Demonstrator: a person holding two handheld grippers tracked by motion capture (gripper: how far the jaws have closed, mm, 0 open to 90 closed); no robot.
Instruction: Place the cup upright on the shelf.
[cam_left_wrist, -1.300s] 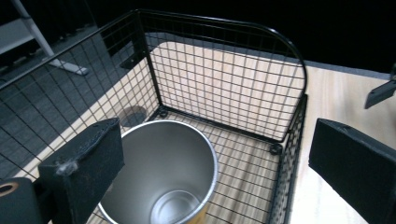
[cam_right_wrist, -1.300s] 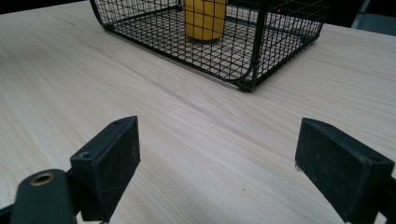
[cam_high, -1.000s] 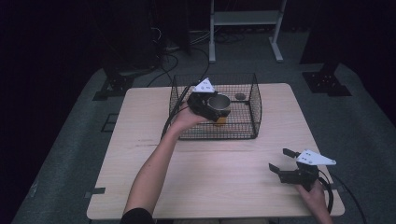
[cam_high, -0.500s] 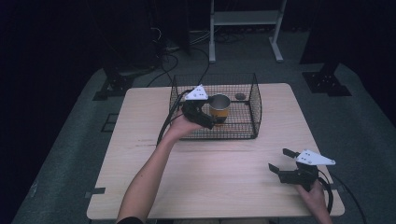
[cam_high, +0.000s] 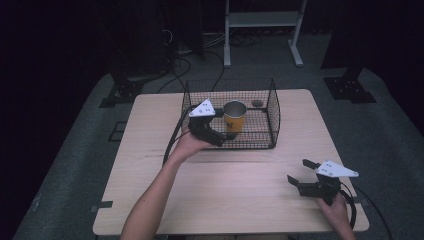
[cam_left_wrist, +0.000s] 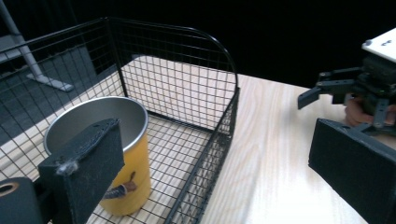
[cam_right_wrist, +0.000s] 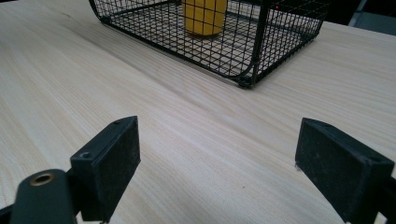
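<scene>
A yellow cup (cam_high: 235, 117) with a metal inside stands upright in the black wire basket (cam_high: 272, 107), toward its left half. My left gripper (cam_high: 224, 139) hovers at the basket's near left side, open and holding nothing. In the left gripper view the cup (cam_left_wrist: 112, 154) sits just past the left jaw of my left gripper (cam_left_wrist: 219, 182), with the basket wall (cam_left_wrist: 210, 154) between the jaws. My right gripper (cam_high: 299, 171) rests low over the table's near right part, open and empty. In the right gripper view my right gripper (cam_right_wrist: 226, 168) faces the basket (cam_right_wrist: 252, 51) and cup (cam_right_wrist: 204, 16) from well back.
A small dark round object (cam_high: 257, 103) lies by the basket's far right corner. The wooden table (cam_high: 240, 195) has bare room between the basket and its front edge. Cables trail from both grippers. My right gripper (cam_left_wrist: 345, 88) is seen far off in the left gripper view.
My left gripper has drawn back from over the cup toward the basket's near left side, leaving the cup standing in the basket. The right gripper has stayed put.
</scene>
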